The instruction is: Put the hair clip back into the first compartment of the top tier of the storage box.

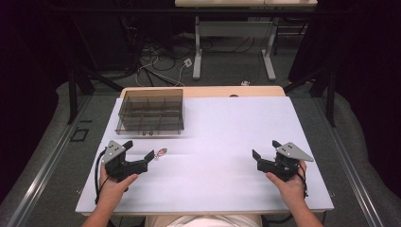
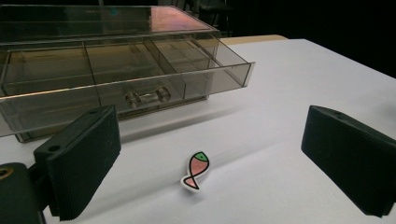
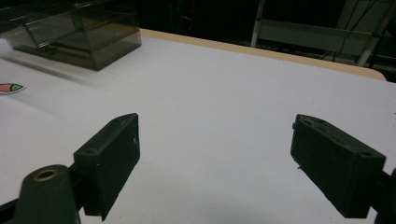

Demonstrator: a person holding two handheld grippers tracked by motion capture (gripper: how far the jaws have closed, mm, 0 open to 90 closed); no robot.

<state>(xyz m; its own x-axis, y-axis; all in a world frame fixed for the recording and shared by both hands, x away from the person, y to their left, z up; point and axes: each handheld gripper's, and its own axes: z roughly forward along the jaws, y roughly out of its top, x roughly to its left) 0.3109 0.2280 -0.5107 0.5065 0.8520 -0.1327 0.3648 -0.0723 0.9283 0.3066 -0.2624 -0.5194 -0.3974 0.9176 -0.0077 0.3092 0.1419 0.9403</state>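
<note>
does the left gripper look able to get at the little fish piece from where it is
Probably yes. The left gripper stands open just short of the fish piece, which lies flat on bare white table with nothing between them.

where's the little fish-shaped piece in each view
High view: the fish piece lies on the white table, left of centre, just beyond the tips of the left tongs.
Left gripper view: bottom centre, flat on the table between and ahead of the open jaws.
Right gripper view: at the far left edge, partly cut off.
Shared landmark: the smoky clear drawer box stands beyond the fish in all three.
</note>
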